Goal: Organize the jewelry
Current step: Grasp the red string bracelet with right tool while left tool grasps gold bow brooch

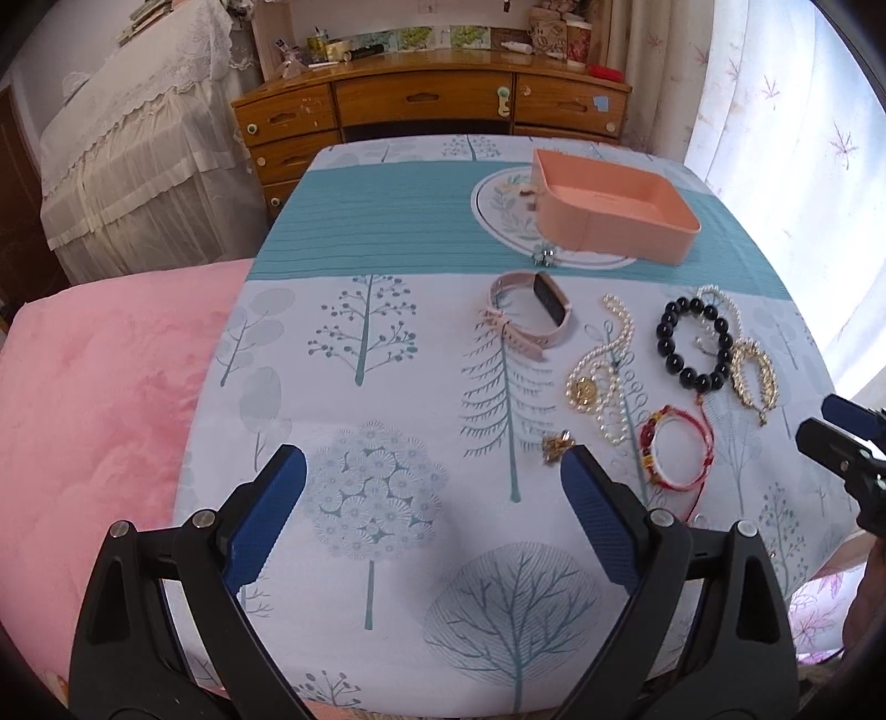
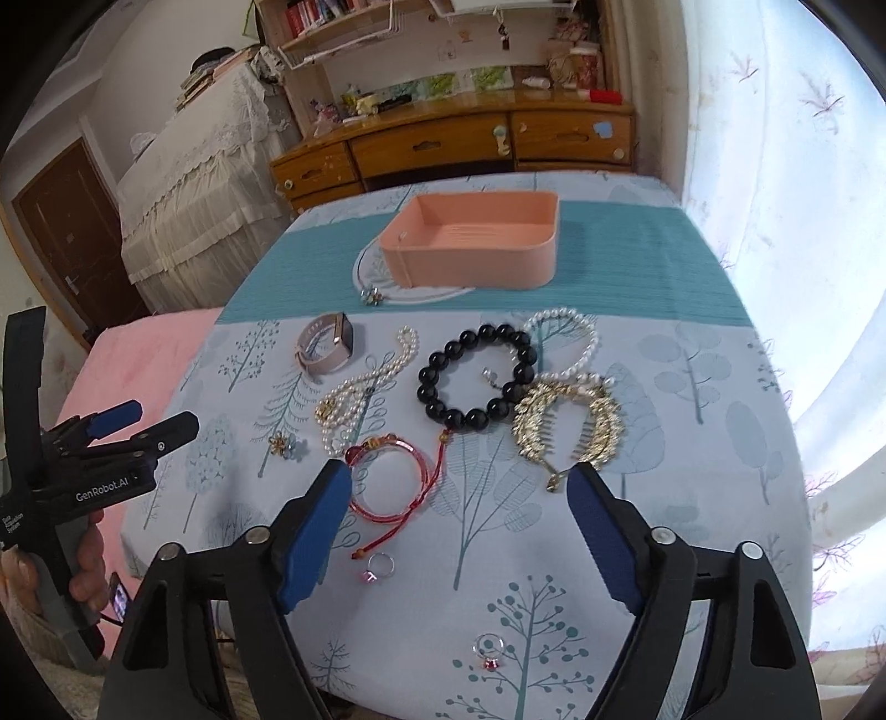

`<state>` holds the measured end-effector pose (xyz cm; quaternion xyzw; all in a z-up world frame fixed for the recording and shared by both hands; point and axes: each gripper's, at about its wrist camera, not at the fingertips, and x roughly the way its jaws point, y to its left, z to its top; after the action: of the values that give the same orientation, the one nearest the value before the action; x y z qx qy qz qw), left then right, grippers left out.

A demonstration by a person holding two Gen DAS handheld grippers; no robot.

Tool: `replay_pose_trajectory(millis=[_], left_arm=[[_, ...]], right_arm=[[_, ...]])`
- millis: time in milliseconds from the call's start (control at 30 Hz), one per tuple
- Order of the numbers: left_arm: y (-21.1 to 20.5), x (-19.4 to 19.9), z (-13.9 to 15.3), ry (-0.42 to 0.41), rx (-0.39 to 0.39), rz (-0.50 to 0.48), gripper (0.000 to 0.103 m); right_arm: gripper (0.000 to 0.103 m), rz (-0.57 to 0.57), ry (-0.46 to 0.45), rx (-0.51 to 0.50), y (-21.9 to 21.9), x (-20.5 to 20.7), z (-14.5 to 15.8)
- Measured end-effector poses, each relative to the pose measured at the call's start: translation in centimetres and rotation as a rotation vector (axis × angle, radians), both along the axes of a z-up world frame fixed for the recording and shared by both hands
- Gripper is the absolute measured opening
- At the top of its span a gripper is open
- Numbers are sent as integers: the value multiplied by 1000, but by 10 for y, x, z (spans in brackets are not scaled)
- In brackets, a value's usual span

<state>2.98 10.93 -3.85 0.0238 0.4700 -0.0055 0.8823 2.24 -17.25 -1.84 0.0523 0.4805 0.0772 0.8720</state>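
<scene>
Bright daylight through the curtain [image 1: 786, 138] at 2–3 o'clock, blown out to near white in both views. Soft shadows on the tabletop [image 2: 692, 387] fall toward 9 o'clock. Strong fisheye bending at edges, black vignette in corners. Centre sharp; slight softness at the rim.

Home bedroom: wooden dresser [image 1: 426, 108], lace-covered furniture [image 1: 138, 149] (bookshelves [image 2: 326, 16] above).

wooden desk [image 2: 443, 138] with drawers along far wall; wall shelves [image 2: 332, 22] of books above; lace-draped furniture [image 1: 138, 149] left; brown door [image 2: 72, 232]; daylit floral curtain [image 2: 775, 166] right; pink blanket [image 1: 99, 399] by tree-print tablecloth [image 1: 387, 360]
</scene>
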Motion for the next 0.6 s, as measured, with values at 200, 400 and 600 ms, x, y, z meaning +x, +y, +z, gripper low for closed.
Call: replay_pose_trajectory(millis=[200,400,600], left_arm=[[-17,4,-31,60,40,-79,92],[-35,17,-45,100,22,-129,92],[-43,31,-53,132,-9,-139,92]], right_arm=[[58,95,111,-13,18,23,-32],[45,170,174,-81,42,45,-66],[38,216,175,-138,56,63,-85]])
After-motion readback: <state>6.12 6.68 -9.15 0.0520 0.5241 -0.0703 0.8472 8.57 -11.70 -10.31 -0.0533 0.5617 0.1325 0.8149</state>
